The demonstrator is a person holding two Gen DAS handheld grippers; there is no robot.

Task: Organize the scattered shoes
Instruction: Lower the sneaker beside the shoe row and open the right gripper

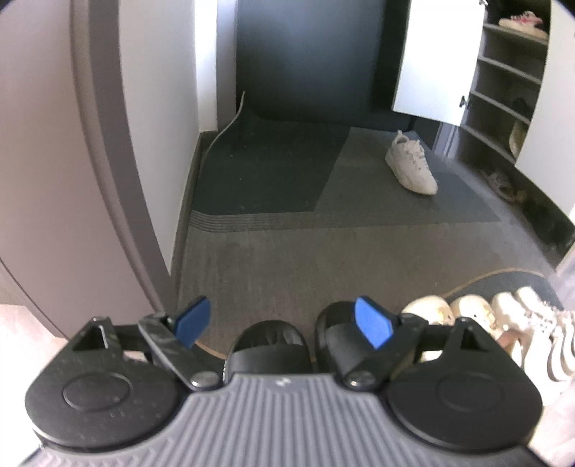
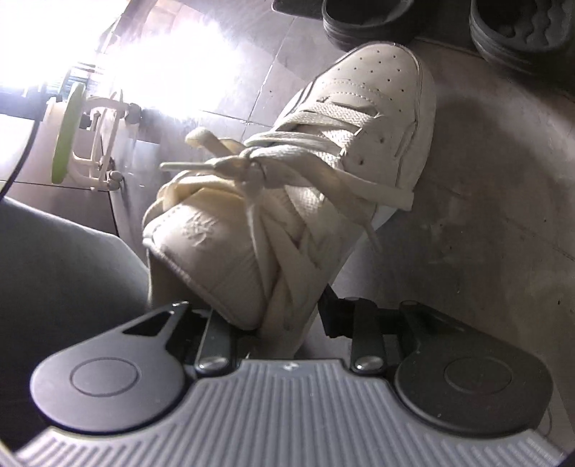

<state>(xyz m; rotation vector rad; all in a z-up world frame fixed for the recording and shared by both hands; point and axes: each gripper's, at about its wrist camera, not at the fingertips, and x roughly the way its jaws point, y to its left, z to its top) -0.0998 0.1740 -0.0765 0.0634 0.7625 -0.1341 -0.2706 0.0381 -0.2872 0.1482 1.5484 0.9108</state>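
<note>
**Right holds a sneaker, left empty over the slides**

- Entry floor (image 1: 287,244): grey carpet with a darker mat (image 1: 273,165) toward the far wall.
- Shoe cabinet (image 1: 503,93), far right in the left wrist view: door swung open, curved shelves with a few shoes on them.
- Lone white sneaker (image 1: 411,163) sits on the carpet just in front of the cabinet, well apart from the left hand-held gripper (image 1: 284,323).
- Left hand-held gripper: released, blue pads spread wide, nothing between them. A pair of black slides (image 1: 305,341) lies on the floor directly below and between the fingers, not touching them.
- Row of cream and white shoes (image 1: 503,323) lines up just right of the slides.
- Right hand-held gripper (image 2: 284,316): clenched on a cream lace-up sneaker (image 2: 323,161), gripping at the tongue and collar end. Toe points away from the camera. Fingertips hidden behind the shoe.
- Two dark slippers (image 2: 521,32) sit at the top edge of the right wrist view, beyond the sneaker's toe.
</note>
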